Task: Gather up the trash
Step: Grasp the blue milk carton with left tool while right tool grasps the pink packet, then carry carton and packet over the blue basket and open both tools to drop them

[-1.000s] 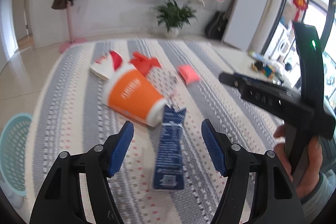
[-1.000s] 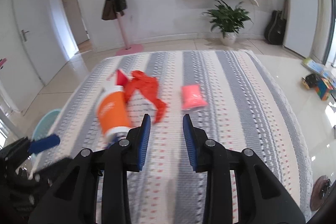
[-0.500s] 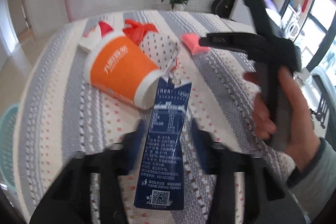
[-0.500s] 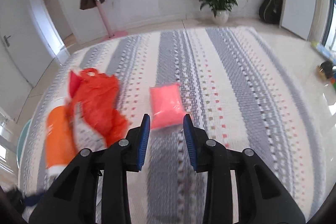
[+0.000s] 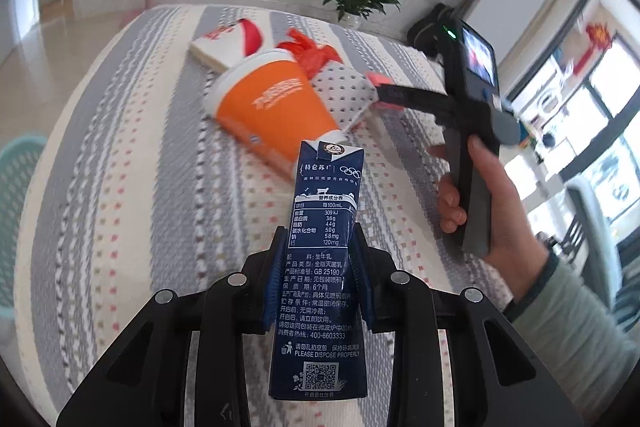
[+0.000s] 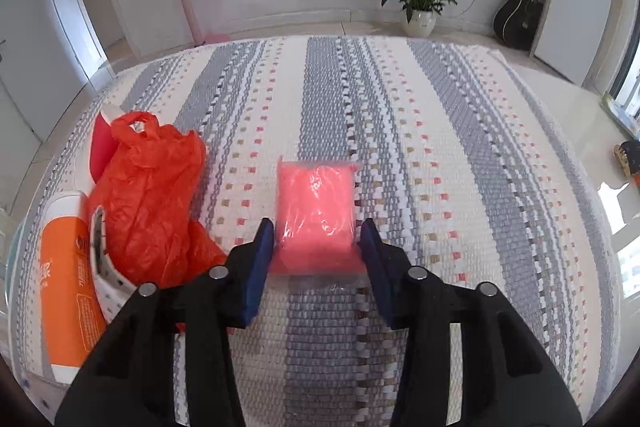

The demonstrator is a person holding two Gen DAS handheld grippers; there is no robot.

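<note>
Bright daylight floods both views from the blown-out tall glass windows (image 5: pixel 592 95) at right; glare sheens the pale glossy tiled floor (image 6: pixel 592 131); shadows are soft; fisheye bends edges into dark corners; the left view's background is slightly blurred.

Printed text on the milk carton and the cup

The dark blue milk carton (image 5: pixel 320 279) reads "PLEASE DISPOSE PROPERLY", "400-6603333", "GB 25190", "100mL", "309 kJ", with Olympic rings and a QR code; the orange cup (image 5: pixel 276 111), upper centre, bears white characters too blurred to read.
</note>
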